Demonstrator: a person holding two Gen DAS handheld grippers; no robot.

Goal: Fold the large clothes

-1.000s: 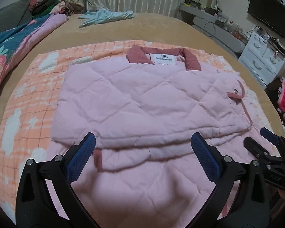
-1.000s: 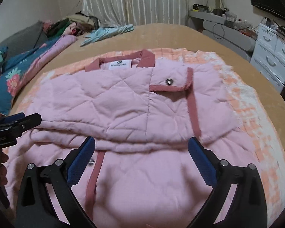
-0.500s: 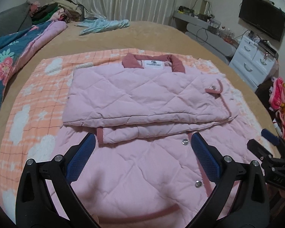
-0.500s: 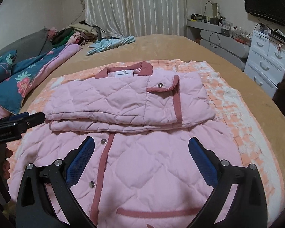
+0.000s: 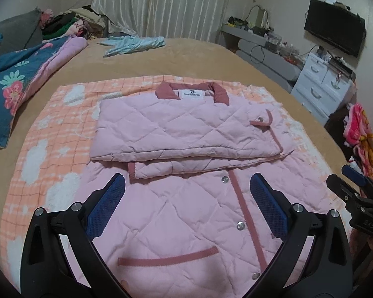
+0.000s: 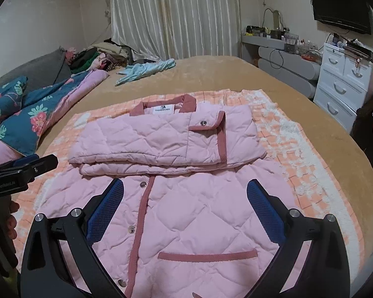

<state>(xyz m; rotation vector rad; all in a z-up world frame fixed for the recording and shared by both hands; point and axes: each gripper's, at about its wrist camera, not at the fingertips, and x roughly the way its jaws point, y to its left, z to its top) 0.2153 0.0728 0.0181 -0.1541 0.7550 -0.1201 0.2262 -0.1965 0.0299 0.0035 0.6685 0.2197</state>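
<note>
A pink quilted jacket (image 5: pixel 186 129) with dark-pink trim lies on an orange checked blanket (image 5: pixel 49 134) on the bed. Its sleeves are folded across the chest below the collar, and its lower half lies flat toward me. It also shows in the right wrist view (image 6: pixel 166 139). My left gripper (image 5: pixel 186 188) is open and empty above the jacket's lower front. My right gripper (image 6: pixel 185 193) is open and empty over the same part. The right gripper shows at the right edge of the left wrist view (image 5: pixel 353 188), and the left gripper at the left edge of the right wrist view (image 6: pixel 24 168).
A blue floral quilt (image 5: pixel 20 82) lies along the bed's left side. A light-blue garment (image 5: pixel 134 44) lies at the far end, near a clothes pile (image 5: pixel 69 24). A white drawer unit (image 5: pixel 323 84) and a shelf stand to the right, with a TV (image 5: pixel 335 32) on the wall.
Both grippers have pulled back and up from the folded sleeves toward the jacket's hem. The lower front with its snaps and pocket has come into view. Both stayed open.
</note>
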